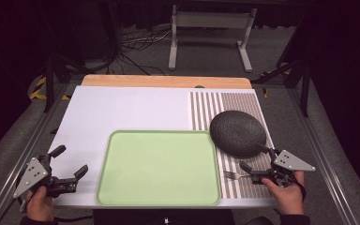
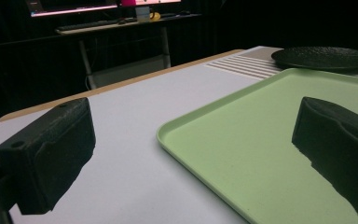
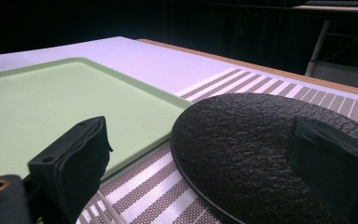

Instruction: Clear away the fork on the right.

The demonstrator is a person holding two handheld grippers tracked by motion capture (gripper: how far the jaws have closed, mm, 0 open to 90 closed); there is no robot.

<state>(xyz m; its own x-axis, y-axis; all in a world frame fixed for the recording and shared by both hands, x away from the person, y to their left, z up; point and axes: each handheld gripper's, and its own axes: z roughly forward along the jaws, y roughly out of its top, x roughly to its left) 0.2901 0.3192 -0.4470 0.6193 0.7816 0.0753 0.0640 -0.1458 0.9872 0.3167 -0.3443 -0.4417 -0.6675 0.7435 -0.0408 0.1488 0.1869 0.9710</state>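
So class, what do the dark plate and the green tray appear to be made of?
Plate: probably stoneware or slate-look ceramic, judging by its matt black, pebbled surface. Tray: likely moulded plastic, pale green, smooth, with a soft sheen and rounded raised rim.

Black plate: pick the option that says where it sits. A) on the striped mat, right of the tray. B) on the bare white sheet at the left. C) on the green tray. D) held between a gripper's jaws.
A: the black plate rests on the striped mat, just right of the green tray, and no jaws grip it.
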